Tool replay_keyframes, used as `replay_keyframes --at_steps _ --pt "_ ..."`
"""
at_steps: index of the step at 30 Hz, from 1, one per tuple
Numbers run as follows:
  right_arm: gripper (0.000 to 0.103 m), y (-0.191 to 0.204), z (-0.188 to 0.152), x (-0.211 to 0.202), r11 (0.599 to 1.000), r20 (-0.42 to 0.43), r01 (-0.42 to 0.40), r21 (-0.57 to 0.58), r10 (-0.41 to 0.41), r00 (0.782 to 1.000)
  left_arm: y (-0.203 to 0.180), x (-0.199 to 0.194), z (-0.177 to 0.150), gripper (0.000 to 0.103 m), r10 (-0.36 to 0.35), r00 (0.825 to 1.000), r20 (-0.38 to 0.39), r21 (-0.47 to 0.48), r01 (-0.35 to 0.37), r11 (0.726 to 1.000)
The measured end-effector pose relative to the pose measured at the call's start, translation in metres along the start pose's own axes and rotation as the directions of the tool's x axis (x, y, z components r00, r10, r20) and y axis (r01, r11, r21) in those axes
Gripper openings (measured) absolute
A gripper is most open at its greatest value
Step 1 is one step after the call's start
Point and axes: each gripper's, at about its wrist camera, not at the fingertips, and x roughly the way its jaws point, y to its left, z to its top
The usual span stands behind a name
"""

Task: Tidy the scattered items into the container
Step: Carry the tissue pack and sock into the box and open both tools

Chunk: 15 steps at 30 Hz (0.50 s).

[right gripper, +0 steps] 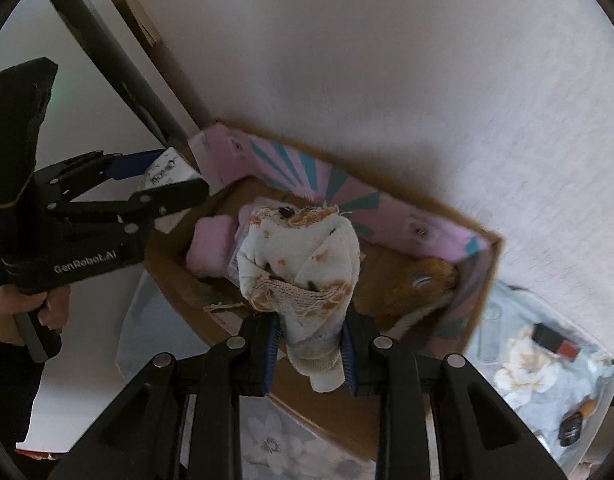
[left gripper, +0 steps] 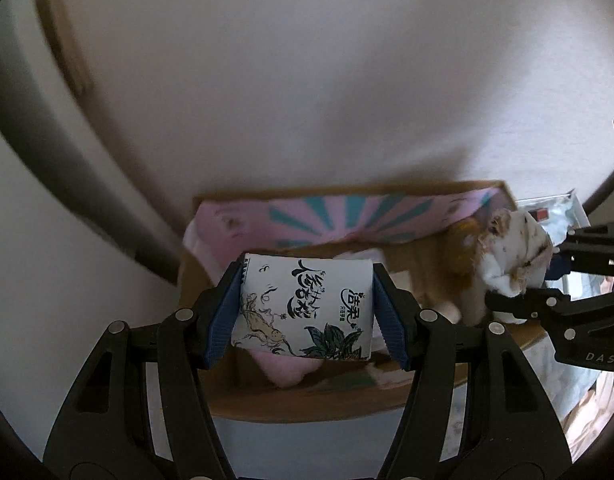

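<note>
The left claw (left gripper: 307, 308) holds a tissue pack (left gripper: 303, 308) above the cardboard box (right gripper: 483, 280) (pink lining inside). The right claw (right gripper: 309, 348) grips a stained white cloth (right gripper: 303, 264) over it.

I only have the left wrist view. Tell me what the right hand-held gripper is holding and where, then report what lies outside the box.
Observer: The right hand-held gripper is shut on a stained white cloth, held over the open cardboard box.
Operator: Say what sits under it.
Observer: A pink bundle on one side and a brown plush item in the corner on the other.
Operator: Now outside the box.
Observer: A red and black item and a small black object lie on the flowered sheet beside it.
</note>
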Motion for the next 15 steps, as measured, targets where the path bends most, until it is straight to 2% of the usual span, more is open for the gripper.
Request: replay_keyframes --at_steps 2,4,5,6,7,8,9,10,11,12,15 --pt "0.024 -0.001 0.005 0.008 1.0 -0.014 0.002 0.019 -0.001 1.0 -0.012 0.012 0.006 0.059 -0.007 1.0 -0.013 -0.009 0.007 1.0" --pt "0.024 -0.008 0.004 0.014 0.999 -0.023 -0.015 0.047 0.016 1.0 -0.023 0.043 -0.006 0.059 -0.01 1.0 -0.021 -0.01 0.009 1.0" --pt "0.024 -0.015 -0.004 0.015 0.998 -0.026 -0.016 0.055 0.017 1.0 -0.022 0.04 -0.022 0.059 -0.01 1.0 -0.023 -0.01 0.01 1.0" --pt "0.024 -0.015 -0.003 0.017 0.998 -0.03 -0.013 0.059 0.014 0.999 -0.024 0.05 -0.021 0.059 -0.012 1.0 -0.025 -0.01 0.012 1.0" --pt "0.025 -0.014 0.0 0.02 0.998 -0.032 -0.006 0.058 0.008 0.999 -0.026 0.065 -0.02 0.059 -0.013 1.0 -0.026 -0.011 0.013 1.0" --pt "0.025 0.006 0.002 0.025 0.998 -0.032 0.003 0.059 -0.002 0.999 -0.031 0.077 -0.021 0.059 -0.011 1.0 -0.022 -0.014 0.01 1.0" --pt "0.031 0.007 0.005 0.032 0.998 -0.031 0.01 0.063 -0.008 0.999 -0.031 0.077 -0.02 0.061 -0.012 1.0 -0.015 -0.02 0.012 1.0" --pt "0.044 0.007 0.006 0.033 0.997 -0.033 0.015 0.071 -0.013 0.999 -0.032 0.083 -0.02 0.064 -0.02 1.0 -0.013 -0.025 0.019 0.999" --pt "0.054 0.008 0.007 0.032 0.997 -0.036 0.018 0.078 -0.015 0.999 -0.031 0.083 -0.019 0.083 -0.032 0.999 -0.023 -0.038 0.031 0.999" --pt "0.069 0.005 0.004 0.025 0.996 -0.029 0.019 0.086 -0.017 0.999 -0.032 0.087 -0.019 0.102 -0.038 0.999 -0.035 -0.044 0.036 0.998" --pt "0.071 0.003 -0.003 0.009 0.996 0.024 0.01 0.094 -0.012 1.0 -0.036 0.089 -0.022 0.103 -0.024 0.999 -0.029 -0.033 0.023 0.999"
